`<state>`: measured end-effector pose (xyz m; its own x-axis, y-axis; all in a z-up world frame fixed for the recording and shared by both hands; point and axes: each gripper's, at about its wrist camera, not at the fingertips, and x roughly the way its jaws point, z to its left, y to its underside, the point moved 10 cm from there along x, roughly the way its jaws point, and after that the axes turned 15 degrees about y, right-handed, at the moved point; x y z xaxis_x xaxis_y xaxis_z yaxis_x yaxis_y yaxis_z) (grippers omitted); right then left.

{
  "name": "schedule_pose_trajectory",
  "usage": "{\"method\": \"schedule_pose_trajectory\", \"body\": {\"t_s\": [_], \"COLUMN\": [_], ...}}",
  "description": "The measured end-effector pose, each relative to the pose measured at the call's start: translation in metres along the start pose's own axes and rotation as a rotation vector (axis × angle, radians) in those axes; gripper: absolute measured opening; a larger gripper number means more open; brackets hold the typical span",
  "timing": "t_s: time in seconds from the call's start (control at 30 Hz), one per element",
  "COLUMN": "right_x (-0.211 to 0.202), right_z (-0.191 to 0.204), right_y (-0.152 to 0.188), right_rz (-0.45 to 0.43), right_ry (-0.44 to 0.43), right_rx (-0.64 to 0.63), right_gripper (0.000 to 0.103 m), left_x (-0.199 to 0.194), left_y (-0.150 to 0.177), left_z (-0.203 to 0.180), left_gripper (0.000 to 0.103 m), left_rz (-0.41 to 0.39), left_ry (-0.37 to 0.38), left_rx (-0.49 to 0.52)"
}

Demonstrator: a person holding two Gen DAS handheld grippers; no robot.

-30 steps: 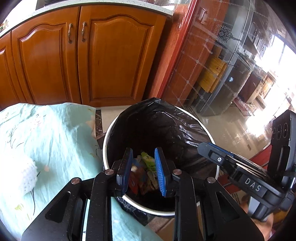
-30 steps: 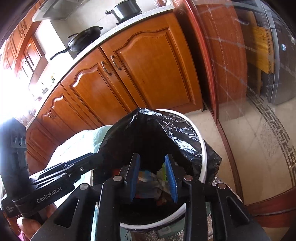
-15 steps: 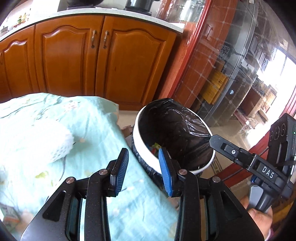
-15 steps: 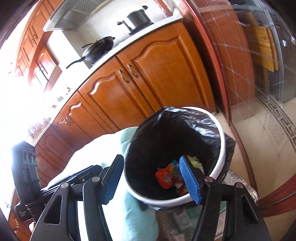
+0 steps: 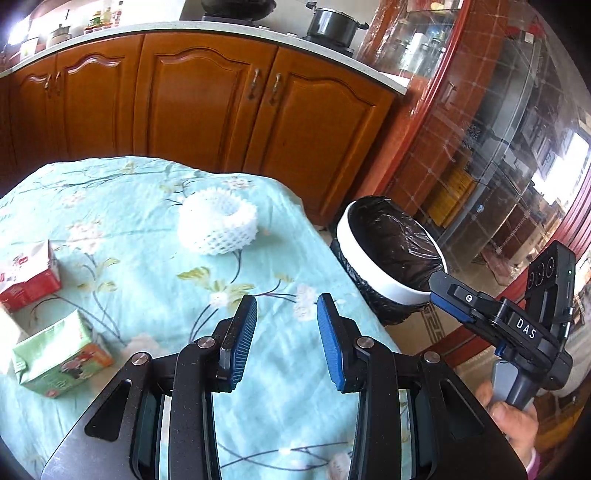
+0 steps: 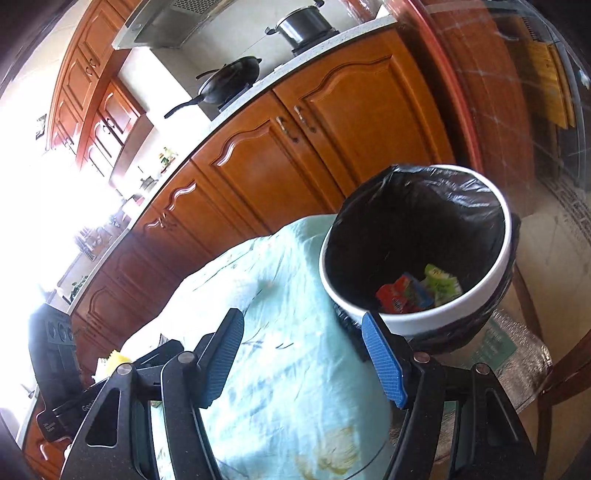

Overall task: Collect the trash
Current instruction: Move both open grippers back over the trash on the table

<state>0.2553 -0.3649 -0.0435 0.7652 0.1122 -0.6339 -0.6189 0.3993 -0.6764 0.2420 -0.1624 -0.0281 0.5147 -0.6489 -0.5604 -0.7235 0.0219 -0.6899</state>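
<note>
A white trash bin (image 5: 373, 266) with a black liner stands off the table's right edge. Colourful wrappers (image 6: 406, 295) lie at the bottom of the bin (image 6: 436, 317). On the floral teal tablecloth (image 5: 147, 277) sit a white foam fruit net (image 5: 218, 225), a green carton (image 5: 62, 362) and a red-and-white carton (image 5: 26, 277). My left gripper (image 5: 287, 301) hovers over the cloth, open and holding nothing, with the net ahead to its left. My right gripper (image 6: 303, 317) hangs over the table corner beside the bin, its jaws opening with nothing between them.
Wooden cabinet doors (image 5: 207, 99) run behind the table, with a pot (image 5: 332, 24) and a pan (image 6: 229, 79) on the counter. A glass-fronted cabinet (image 5: 480, 129) stands at the right. A hand (image 5: 513, 417) grips the right tool. A wooden chair frame (image 6: 554, 387) is near the bin.
Both grippers have drawn back from above the bin to over the table. The left one swung left, bringing the foam net and cartons into view. The right jaws have spread much wider.
</note>
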Motion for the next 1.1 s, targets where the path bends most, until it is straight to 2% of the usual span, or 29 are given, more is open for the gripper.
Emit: {"method": "schedule_pose_trajectory", "body": {"t_s": [0.33,0.57,0.63,0.8,0.93,1.1], "right_x": [0.009,0.017,0.02,0.028,0.036,0.045], "right_z": [0.04,0.067,0.074,0.091,0.104,0.121], "right_y": [0.032,0.052,0.057,0.064,0.068,0.072], "right_rz": [0.054,0.091,0.101,0.121,0.126,0.133], "right_ry": [-0.039,-0.055,-0.059,-0.06,-0.054,-0.044], "right_rx": [-0.041,-0.081,-0.092,-0.129,-0.171,-0.219], "right_gripper": [0.069,0.069,0.069,0.07,0.075,0.075], "left_x": [-0.034,-0.062,-0.071,-0.09,-0.104,-0.111], "left_y": [0.029,0.035,0.036,0.036,0.035,0.034], "left_z": [0.034,0.054,0.06,0.074,0.084,0.098], "left_gripper": [0.033,0.034,0.038,0.04,0.05,0.054], "left_rz": [0.009,-0.003,-0.007,-0.015,-0.021,-0.001], "left_ry": [-0.052,-0.087,-0.097,-0.128,-0.162,-0.202], "left_rx": [-0.028,-0.016,-0.008,0.013,0.048,0.103]}}
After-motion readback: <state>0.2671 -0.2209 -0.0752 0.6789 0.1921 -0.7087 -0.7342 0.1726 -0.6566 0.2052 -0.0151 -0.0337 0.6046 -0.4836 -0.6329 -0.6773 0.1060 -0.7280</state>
